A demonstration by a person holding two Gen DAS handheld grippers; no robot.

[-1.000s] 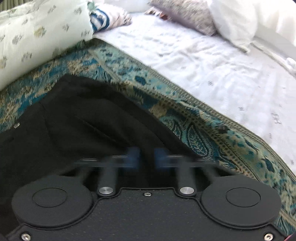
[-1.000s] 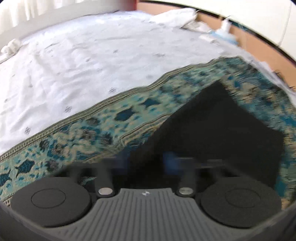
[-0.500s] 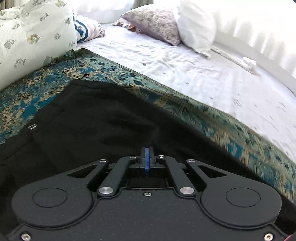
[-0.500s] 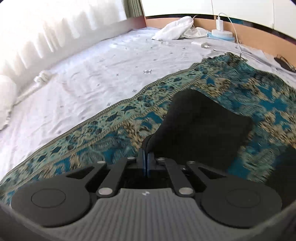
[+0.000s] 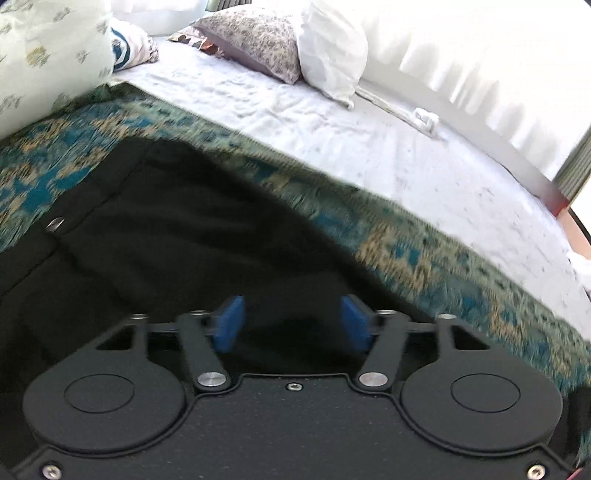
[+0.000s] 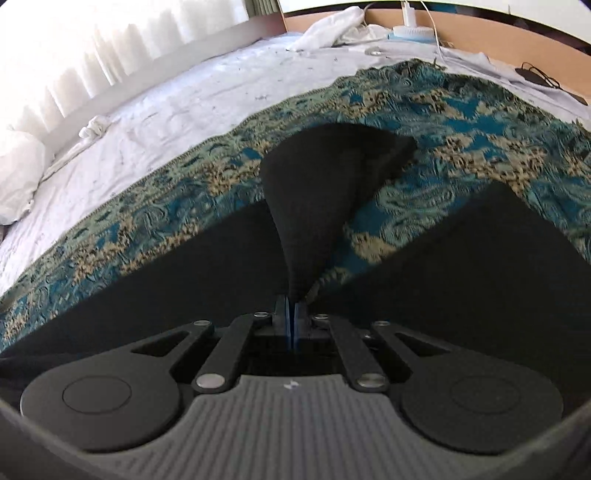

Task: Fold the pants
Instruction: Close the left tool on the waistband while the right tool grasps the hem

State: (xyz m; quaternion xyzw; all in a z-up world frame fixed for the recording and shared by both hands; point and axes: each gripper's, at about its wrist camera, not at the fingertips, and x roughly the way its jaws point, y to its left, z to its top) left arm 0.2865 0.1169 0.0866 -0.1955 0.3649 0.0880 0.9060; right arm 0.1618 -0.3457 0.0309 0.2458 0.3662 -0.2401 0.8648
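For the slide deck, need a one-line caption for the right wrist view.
Right gripper shut on a lifted leg of the black pants, above the patterned blanket on the bed.

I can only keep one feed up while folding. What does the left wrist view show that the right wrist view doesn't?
Only the left wrist view: the left gripper open above the pants' waist, a metal button, a flowered pillow.
Only the right wrist view: the right gripper shut on a lifted pant leg, a charger.
Both: black pants, teal patterned blanket, white sheet.
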